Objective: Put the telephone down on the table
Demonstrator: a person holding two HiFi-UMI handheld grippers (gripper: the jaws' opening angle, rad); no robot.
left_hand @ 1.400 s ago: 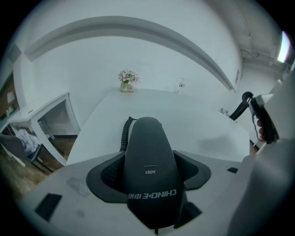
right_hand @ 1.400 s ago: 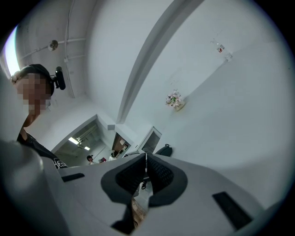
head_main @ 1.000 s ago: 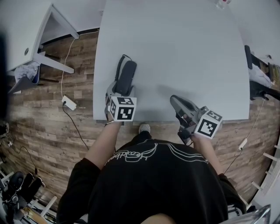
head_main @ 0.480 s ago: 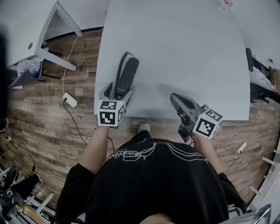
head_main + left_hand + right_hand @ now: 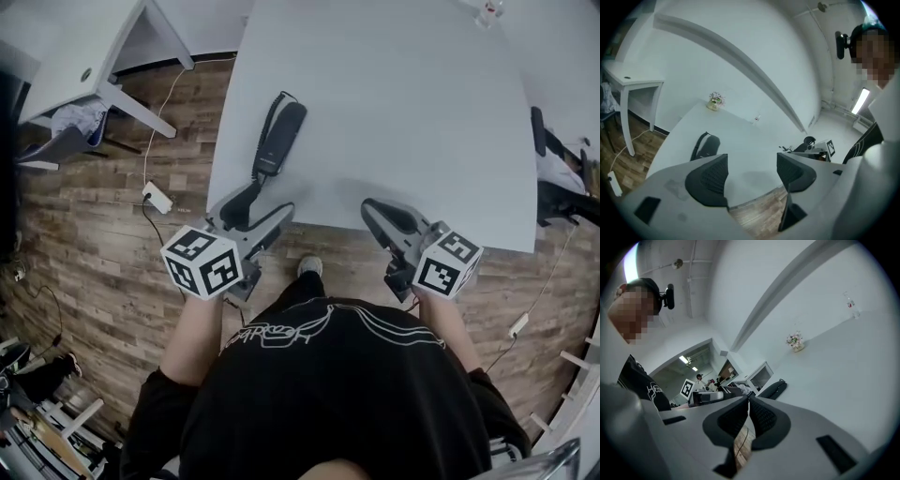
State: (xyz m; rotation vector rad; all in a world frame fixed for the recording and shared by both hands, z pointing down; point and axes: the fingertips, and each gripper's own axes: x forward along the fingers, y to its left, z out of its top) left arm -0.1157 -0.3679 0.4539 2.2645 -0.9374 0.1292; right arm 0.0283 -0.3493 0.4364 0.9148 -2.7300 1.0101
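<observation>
The black telephone handset (image 5: 281,139) lies flat on the white table (image 5: 403,112) near its left edge, its cord running along its left side. My left gripper (image 5: 258,210) hangs at the table's near edge, just short of the handset and apart from it. Its jaws stand wide and are closing slightly, with nothing between them. In the left gripper view the telephone (image 5: 705,145) lies beyond the left pad. My right gripper (image 5: 386,217) rests shut and empty at the near edge, to the right. The right gripper view shows the telephone (image 5: 773,389) off to the side.
A small white side table (image 5: 84,66) stands left of the main one. A power strip (image 5: 157,197) and cables lie on the wooden floor. A flower pot (image 5: 715,101) and a small bottle (image 5: 483,9) stand at the far edge. A dark chair (image 5: 553,187) is at the right.
My left gripper has drawn back towards the person, off the handset's near end, and its jaws have opened. The telephone stays lying on the table. The right gripper has not moved.
</observation>
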